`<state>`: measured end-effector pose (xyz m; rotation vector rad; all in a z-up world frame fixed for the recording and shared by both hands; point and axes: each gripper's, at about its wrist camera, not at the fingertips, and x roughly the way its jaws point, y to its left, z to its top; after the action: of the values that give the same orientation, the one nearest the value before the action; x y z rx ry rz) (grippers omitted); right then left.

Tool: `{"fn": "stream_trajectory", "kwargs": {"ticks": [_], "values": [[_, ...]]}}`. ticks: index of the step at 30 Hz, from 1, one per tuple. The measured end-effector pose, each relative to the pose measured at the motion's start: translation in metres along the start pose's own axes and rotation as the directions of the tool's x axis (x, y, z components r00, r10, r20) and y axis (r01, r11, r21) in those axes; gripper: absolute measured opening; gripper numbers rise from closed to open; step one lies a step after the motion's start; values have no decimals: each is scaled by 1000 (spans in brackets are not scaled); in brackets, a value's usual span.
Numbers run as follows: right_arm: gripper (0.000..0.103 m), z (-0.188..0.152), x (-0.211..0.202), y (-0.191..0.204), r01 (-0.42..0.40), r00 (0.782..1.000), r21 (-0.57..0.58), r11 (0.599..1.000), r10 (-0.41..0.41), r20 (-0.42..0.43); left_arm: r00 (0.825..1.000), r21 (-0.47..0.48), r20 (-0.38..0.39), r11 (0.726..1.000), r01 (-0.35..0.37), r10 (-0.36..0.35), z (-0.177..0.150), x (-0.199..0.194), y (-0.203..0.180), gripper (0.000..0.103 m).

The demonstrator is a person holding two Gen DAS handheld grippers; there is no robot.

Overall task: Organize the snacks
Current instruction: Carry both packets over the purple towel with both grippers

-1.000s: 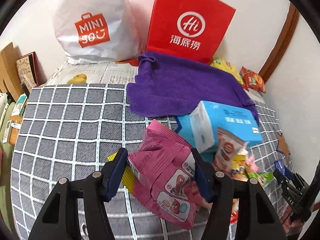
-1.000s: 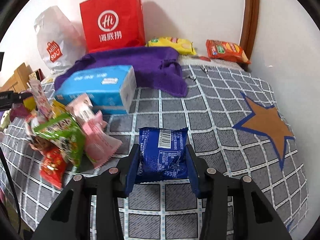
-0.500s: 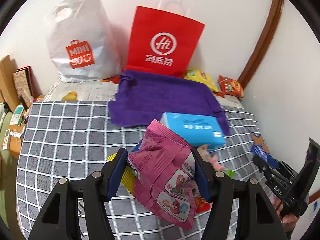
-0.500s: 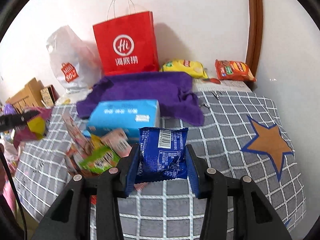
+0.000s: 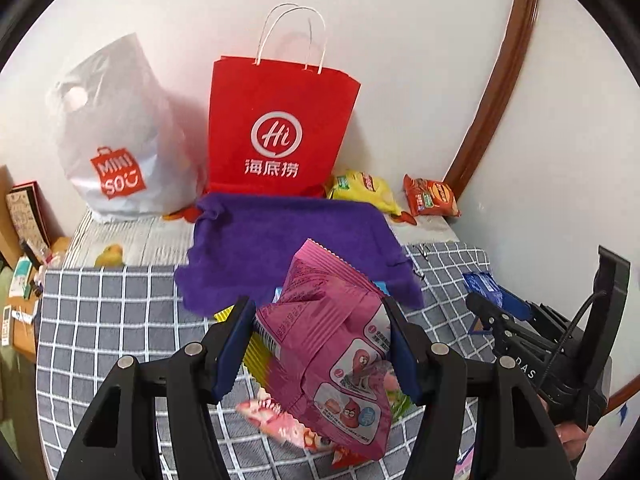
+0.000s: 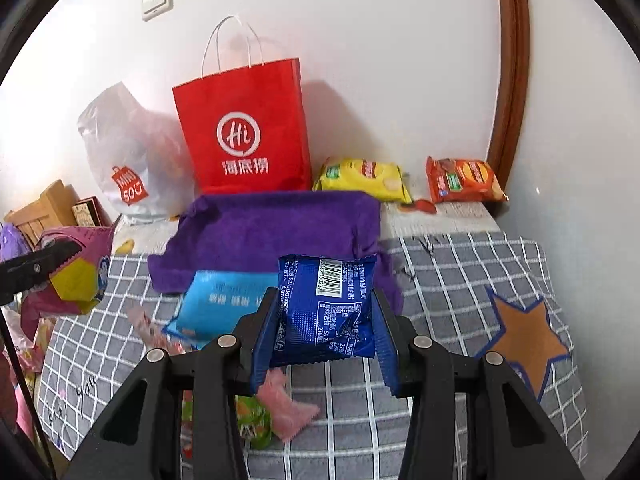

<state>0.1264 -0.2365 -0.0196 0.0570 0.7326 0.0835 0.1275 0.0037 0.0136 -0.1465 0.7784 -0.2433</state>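
My left gripper (image 5: pixel 318 316) is shut on a pink snack packet (image 5: pixel 332 344), with a yellow packet (image 5: pixel 256 354) behind it, held high above the checked cloth (image 5: pixel 104 320). My right gripper (image 6: pixel 326 312) is shut on a blue snack packet (image 6: pixel 326 308), also lifted; it shows at the right of the left wrist view (image 5: pixel 486 286). The left gripper with its pink packet shows at the left of the right wrist view (image 6: pixel 72 276). Loose snacks (image 6: pixel 256 420) lie on the cloth below, beside a blue tissue pack (image 6: pixel 224 308).
A red paper bag (image 5: pixel 276 132) and a white Miniso bag (image 5: pixel 120 144) stand at the back wall. A purple towel (image 5: pixel 288 236) lies in front. A yellow chip bag (image 6: pixel 364 176) and an orange chip bag (image 6: pixel 460 180) lie at the back right. Boxes (image 6: pixel 44 212) stand left.
Both grippers have risen and pulled back from the cloth with their packets still held. The snack pile and tissue pack now lie lower in view.
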Motion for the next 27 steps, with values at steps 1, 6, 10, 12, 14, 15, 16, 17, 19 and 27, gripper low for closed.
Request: {"fn": "stream_trajectory", "kwargs": {"ticks": [1, 6, 10, 12, 14, 15, 16, 17, 19, 27], "values": [[44, 5, 1, 0, -1, 1000, -1, 1000, 1, 5, 1000, 3, 2, 1000, -2, 2, 5, 2, -1, 61], [44, 33, 10, 3, -13, 999, -11, 1000, 13, 31, 1000, 3, 7, 1000, -14, 14, 24, 11, 1, 61], [44, 51, 23, 4, -26, 999, -6, 1000, 26, 42, 1000, -6, 11, 1000, -27, 27, 38, 19, 6, 61], [44, 58, 30, 4, -30, 999, -7, 1000, 30, 41, 1000, -11, 10, 999, -30, 30, 44, 24, 9, 61], [44, 64, 37, 5, -30, 999, -16, 999, 30, 45, 999, -10, 6, 999, -33, 33, 49, 30, 12, 61], [44, 68, 41, 5, -30, 999, -18, 999, 30, 45, 999, -10, 4, 999, -39, 39, 52, 33, 14, 61], [44, 71, 45, 5, -30, 999, -19, 999, 31, 45, 999, -12, 2, 999, -42, 42, 54, 36, 15, 61], [44, 74, 48, 5, -32, 998, -20, 999, 32, 46, 999, -13, -1, 999, -43, 43, 55, 38, 17, 61], [44, 78, 54, 6, -33, 998, -24, 999, 34, 46, 999, -17, -9, 999, -45, 45, 58, 44, 20, 61], [44, 91, 81, 6, -36, 999, -22, 999, 37, 34, 998, -12, -32, 998, -60, 59, 70, 64, 29, 61]]}}
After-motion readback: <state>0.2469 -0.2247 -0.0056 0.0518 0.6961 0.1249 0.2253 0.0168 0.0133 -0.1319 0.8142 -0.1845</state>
